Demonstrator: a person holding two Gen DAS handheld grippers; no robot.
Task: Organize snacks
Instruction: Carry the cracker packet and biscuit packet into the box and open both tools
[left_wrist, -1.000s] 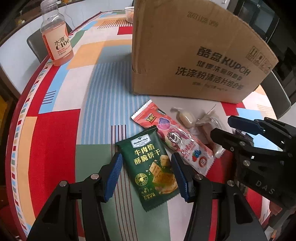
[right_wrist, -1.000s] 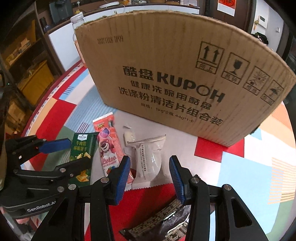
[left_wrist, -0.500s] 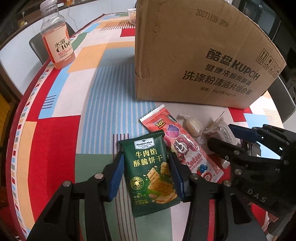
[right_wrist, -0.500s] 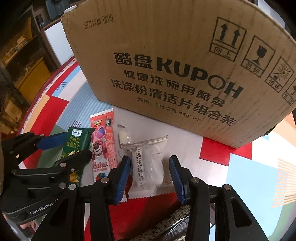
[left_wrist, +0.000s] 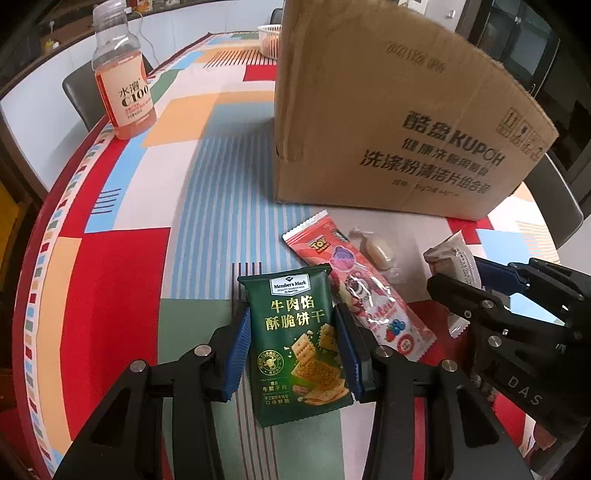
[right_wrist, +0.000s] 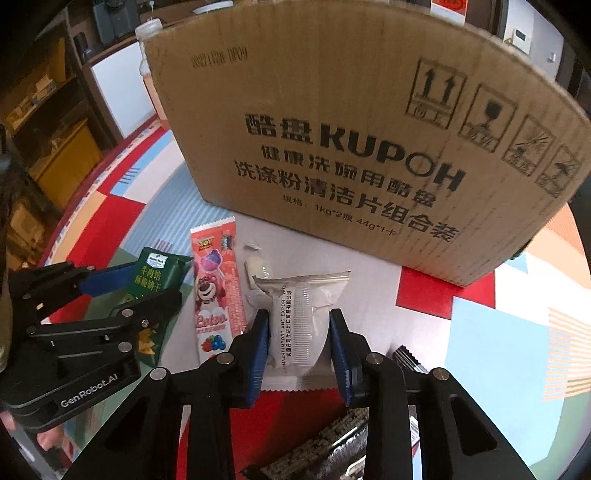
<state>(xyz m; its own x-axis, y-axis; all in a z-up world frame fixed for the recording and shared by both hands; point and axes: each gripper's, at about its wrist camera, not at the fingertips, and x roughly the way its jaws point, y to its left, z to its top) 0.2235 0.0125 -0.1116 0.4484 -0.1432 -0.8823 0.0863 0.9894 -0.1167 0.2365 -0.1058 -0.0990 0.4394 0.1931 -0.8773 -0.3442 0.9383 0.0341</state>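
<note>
1. Box (right_wrist: 354, 155): upright mid-table; inside not visible.
2. Left gripper (left_wrist: 293, 354): jaws narrowed onto green cracker pack (left_wrist: 297, 343), pads at both edges, near table's front edge.
3. Right gripper (right_wrist: 298, 354): jaws pressing clear pack (right_wrist: 299, 325).
4. Dark wrapper (right_wrist: 332, 443): mostly hidden beneath right gripper.

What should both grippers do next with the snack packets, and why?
Probably lift both packets toward the cardboard box. The left gripper has its pads against the green cracker packet, and the right gripper likewise clamps the clear wrapped snack, so both grasps look set.
</note>
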